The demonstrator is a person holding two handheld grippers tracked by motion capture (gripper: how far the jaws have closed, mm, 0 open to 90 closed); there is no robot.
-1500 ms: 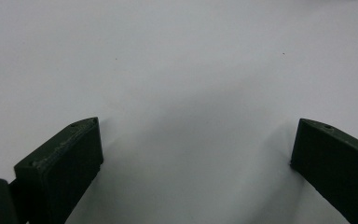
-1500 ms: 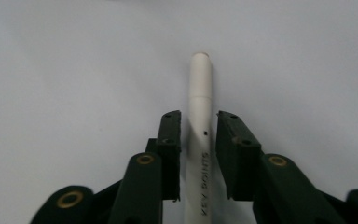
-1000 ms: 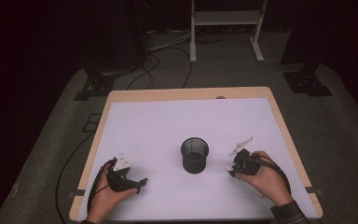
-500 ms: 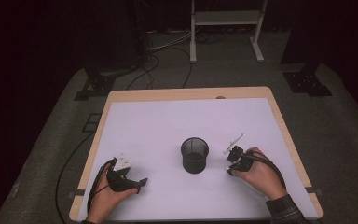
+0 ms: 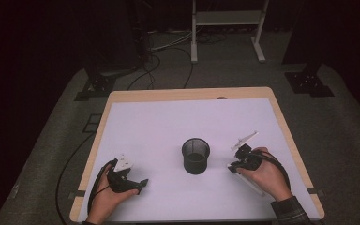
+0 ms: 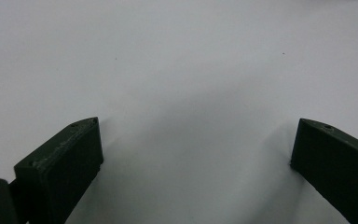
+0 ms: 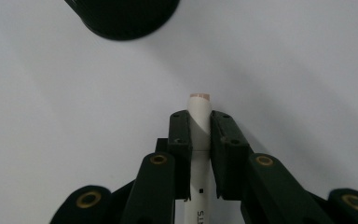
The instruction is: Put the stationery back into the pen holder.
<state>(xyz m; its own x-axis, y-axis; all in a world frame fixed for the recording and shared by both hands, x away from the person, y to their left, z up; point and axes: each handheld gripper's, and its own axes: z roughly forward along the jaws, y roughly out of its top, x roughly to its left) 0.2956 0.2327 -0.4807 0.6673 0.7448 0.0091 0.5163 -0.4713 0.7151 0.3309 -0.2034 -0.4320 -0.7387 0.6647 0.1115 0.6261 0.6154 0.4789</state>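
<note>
White paper-covered surface (image 5: 168, 131) carries a black mesh cup (image 5: 196, 156); the right claw (image 7: 200, 126) clamps a white marker (image 7: 200, 114) beside it, which could slip if tilted, while the left claw (image 6: 193, 154) gapes empty

The mesh cup (image 5: 196, 156) stands on the tabletop (image 5: 168, 122) between your two hands. Your left claw (image 5: 138, 183) rests near the front left edge; your right claw (image 5: 233, 166), just right of the cup, grips a marker (image 7: 199, 140).

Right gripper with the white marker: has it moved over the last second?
Yes. The right gripper, clamping the white marker, shifted left, closer to the black mesh cup.
</note>
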